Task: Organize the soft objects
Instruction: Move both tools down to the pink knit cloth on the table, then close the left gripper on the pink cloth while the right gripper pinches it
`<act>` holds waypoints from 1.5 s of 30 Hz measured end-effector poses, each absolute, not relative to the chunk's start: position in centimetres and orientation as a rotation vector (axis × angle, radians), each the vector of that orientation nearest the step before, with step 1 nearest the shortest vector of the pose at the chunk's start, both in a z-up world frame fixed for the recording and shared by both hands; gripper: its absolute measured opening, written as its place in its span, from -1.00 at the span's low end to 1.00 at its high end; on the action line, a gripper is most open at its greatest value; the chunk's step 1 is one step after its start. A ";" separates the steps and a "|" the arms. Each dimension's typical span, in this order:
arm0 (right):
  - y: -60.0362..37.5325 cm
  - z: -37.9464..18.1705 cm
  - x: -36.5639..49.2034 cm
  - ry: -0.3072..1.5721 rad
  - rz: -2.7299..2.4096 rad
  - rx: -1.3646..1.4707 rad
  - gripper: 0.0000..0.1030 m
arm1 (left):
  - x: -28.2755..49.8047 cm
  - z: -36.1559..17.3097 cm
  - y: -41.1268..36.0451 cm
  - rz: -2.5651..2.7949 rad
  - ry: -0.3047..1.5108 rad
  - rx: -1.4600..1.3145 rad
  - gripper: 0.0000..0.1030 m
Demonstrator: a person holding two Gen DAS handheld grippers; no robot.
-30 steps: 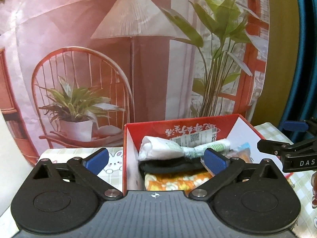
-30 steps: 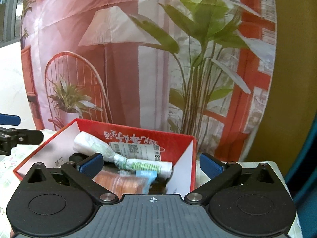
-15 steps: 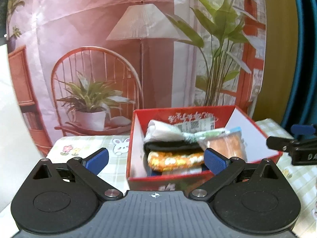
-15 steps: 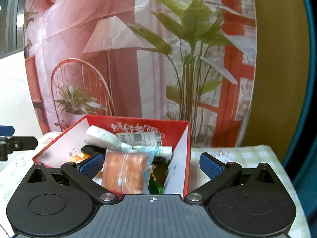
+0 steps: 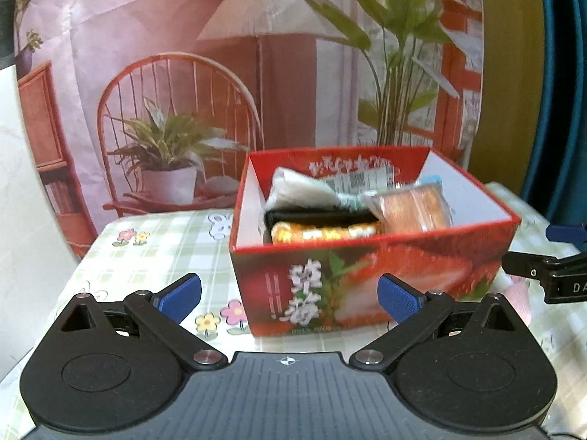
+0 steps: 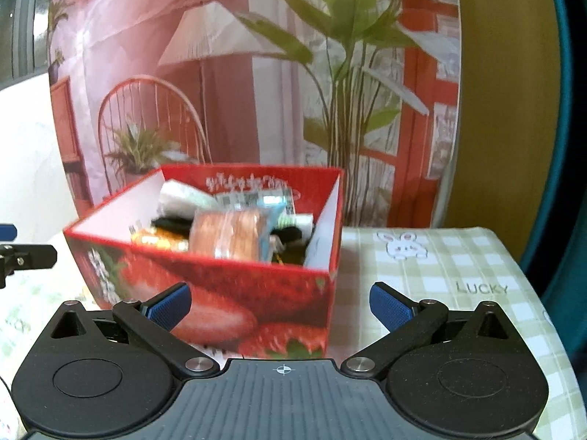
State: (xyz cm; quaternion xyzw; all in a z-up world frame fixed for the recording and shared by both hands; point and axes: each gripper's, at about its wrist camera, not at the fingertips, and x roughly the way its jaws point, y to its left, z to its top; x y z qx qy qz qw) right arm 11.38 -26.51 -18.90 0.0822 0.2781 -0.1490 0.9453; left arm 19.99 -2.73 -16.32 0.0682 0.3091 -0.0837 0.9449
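Note:
A red strawberry-print box (image 5: 367, 278) (image 6: 227, 293) stands on the checked tablecloth. Inside lie a white soft pack (image 5: 297, 190) (image 6: 183, 196), a black item (image 5: 315, 216), an orange-yellow patterned pack (image 5: 323, 233) and an orange bundle in clear wrap (image 5: 411, 209) (image 6: 231, 234). My left gripper (image 5: 290, 295) is open and empty, just in front of the box. My right gripper (image 6: 280, 302) is also open and empty, before the box's near right corner. The right gripper's fingers (image 5: 543, 267) show at the right edge of the left wrist view.
The tablecloth (image 6: 440, 267) with rabbit and flower prints extends left and right of the box. A printed backdrop (image 5: 220, 73) with a chair, lamp and plants hangs behind. A white wall (image 5: 22, 220) is at the left, a blue surface (image 5: 561, 110) at the right.
Both grippers have pulled back from above the box toward the near side, so the box's front face now shows. Both stayed open and empty.

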 end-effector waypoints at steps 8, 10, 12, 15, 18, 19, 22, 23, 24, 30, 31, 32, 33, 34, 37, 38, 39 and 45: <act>-26.6 -22.2 10.4 0.617 -0.334 0.153 0.99 | 19.5 -18.9 -2.0 -0.199 0.707 0.118 1.00; -26.6 -23.1 10.0 0.635 -0.337 0.153 0.99 | 19.5 -19.5 -1.7 -0.216 0.725 0.101 1.00; -26.8 -24.1 9.8 0.661 -0.338 0.152 0.99 | 19.6 -20.0 -1.6 -0.243 0.739 0.078 1.00; -27.3 -25.3 9.7 0.694 -0.337 0.169 0.99 | 19.7 -20.6 -1.7 -0.267 0.752 0.054 0.99; -27.5 -25.7 9.5 0.690 -0.318 0.197 0.99 | 19.6 -21.2 -2.0 -0.293 0.763 0.036 0.92; -27.5 -25.8 9.5 0.687 -0.309 0.202 0.99 | 19.5 -21.4 -2.2 -0.300 0.770 0.031 0.87; -27.2 -26.0 9.8 0.685 -0.281 0.202 0.99 | 19.4 -22.3 -2.7 -0.327 0.803 0.014 0.74; -27.0 -26.2 10.0 0.689 -0.276 0.198 0.99 | 19.3 -22.6 -2.8 -0.332 0.813 0.011 0.70; -26.7 -26.4 10.2 0.693 -0.274 0.195 0.99 | 19.3 -22.9 -3.0 -0.336 0.824 0.007 0.66; -26.6 -27.5 10.9 0.708 -0.307 0.219 0.99 | 19.5 -24.4 -3.5 -0.341 0.861 0.007 0.63; -26.8 -27.7 11.0 0.712 -0.309 0.230 0.99 | 19.6 -24.7 -3.5 -0.342 0.866 0.001 0.63; -26.9 -27.9 11.0 0.720 -0.311 0.240 0.99 | 19.7 -24.8 -3.4 -0.343 0.868 -0.005 0.63; -26.9 -28.2 11.2 0.730 -0.314 0.247 0.99 | 19.7 -24.9 -3.3 -0.342 0.869 -0.013 0.64; -26.9 -28.4 11.3 0.739 -0.316 0.251 0.99 | 19.8 -25.1 -3.3 -0.341 0.871 -0.020 0.64; -26.9 -28.9 11.3 0.739 -0.320 0.266 0.99 | 20.0 -25.4 -3.1 -0.346 0.867 -0.036 0.57; -27.0 -29.0 11.3 0.739 -0.319 0.275 0.99 | 19.8 -25.4 -3.0 -0.348 0.862 -0.038 0.52; -27.1 -29.1 11.3 0.739 -0.316 0.282 0.99 | 19.7 -25.4 -2.9 -0.348 0.858 -0.040 0.39; -27.2 -29.2 11.2 0.730 -0.309 0.297 0.96 | 19.6 -25.3 -2.9 -0.371 0.841 -0.062 0.02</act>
